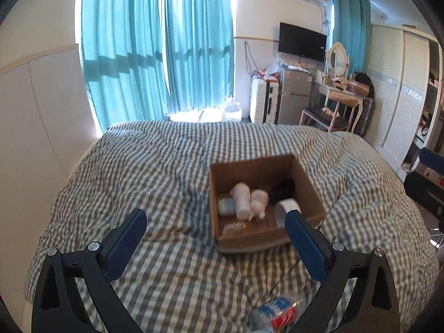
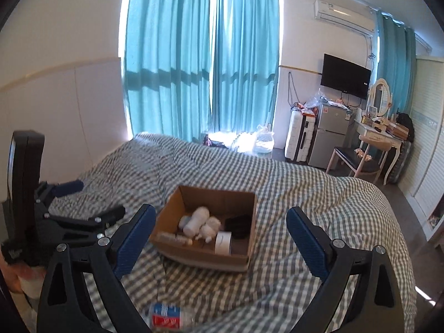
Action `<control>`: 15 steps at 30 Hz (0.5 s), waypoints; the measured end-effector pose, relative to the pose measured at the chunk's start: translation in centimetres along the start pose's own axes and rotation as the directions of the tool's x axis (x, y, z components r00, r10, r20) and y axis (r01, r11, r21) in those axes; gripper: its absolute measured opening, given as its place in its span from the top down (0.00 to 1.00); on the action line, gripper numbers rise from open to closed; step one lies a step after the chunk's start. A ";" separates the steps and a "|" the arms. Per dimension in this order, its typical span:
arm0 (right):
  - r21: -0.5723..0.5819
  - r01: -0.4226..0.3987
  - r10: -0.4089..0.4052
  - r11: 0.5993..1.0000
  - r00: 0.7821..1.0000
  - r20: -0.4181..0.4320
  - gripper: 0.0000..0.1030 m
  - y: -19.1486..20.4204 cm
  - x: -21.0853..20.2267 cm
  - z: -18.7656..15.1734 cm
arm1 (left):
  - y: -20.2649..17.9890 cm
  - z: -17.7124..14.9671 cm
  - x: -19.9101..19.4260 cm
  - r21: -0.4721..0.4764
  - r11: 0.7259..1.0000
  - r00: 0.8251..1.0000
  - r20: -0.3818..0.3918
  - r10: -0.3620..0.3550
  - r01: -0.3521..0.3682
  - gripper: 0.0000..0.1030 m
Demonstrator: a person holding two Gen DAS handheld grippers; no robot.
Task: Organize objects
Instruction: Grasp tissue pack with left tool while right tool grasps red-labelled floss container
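An open cardboard box (image 1: 310,191) (image 2: 199,255) sits on the checked bed cover. Inside lie a white bottle (image 1: 241,199) (image 2: 197,219), white fluffy balls (image 1: 259,202), a black item (image 1: 283,188) (image 2: 238,223), a white tape roll (image 1: 285,208) (image 2: 223,242) and a small tube (image 2: 174,238). A crushed plastic bottle (image 1: 277,313) (image 2: 169,316) with a blue and red label lies on the cover close to me. My left gripper (image 1: 215,216) hangs open before the box, holding nothing; it also shows in the right wrist view (image 2: 95,198). My right gripper (image 2: 222,209) is open and holds nothing.
The bed (image 1: 155,166) fills the foreground, with a wall on its left. Beyond its far edge are turquoise curtains (image 1: 155,55), plastic bags, a white suitcase (image 2: 301,138), a small fridge (image 2: 330,138), a chair and dressing table (image 2: 374,144), and a wardrobe at right.
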State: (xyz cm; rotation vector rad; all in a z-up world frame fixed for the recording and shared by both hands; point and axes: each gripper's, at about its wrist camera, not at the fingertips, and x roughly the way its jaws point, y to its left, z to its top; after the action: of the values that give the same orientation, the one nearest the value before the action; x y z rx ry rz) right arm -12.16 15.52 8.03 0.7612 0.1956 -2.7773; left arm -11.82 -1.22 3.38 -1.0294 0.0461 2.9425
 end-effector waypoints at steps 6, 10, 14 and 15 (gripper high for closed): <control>-0.043 0.018 -0.021 0.999 0.997 -0.072 0.07 1.7 0.3 -7.0 | -0.1 -6.0 1.5 -0.020 1.000 0.995 -0.098 -0.023 0.022 0.01; -0.009 0.029 -0.030 1.000 0.991 -0.133 0.07 1.4 1.5 -10.3 | -1.4 -10.0 2.7 -0.003 0.999 0.985 -0.166 -0.037 0.037 0.01; 0.029 0.040 -0.034 0.999 0.980 -0.195 0.07 1.1 2.5 -12.5 | -3.1 -13.9 3.9 0.023 0.998 0.971 -0.235 -0.055 0.062 0.01; 0.034 0.040 -0.032 0.999 0.979 -0.203 0.07 1.0 2.6 -12.7 | -3.6 -14.5 3.9 0.035 0.997 0.968 -0.244 -0.059 0.069 0.01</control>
State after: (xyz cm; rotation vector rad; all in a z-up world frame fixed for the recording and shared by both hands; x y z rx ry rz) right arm -7.86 16.48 -4.24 1.0606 0.1971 -2.7412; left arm -5.71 1.86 -10.49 -1.3514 0.0794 2.7287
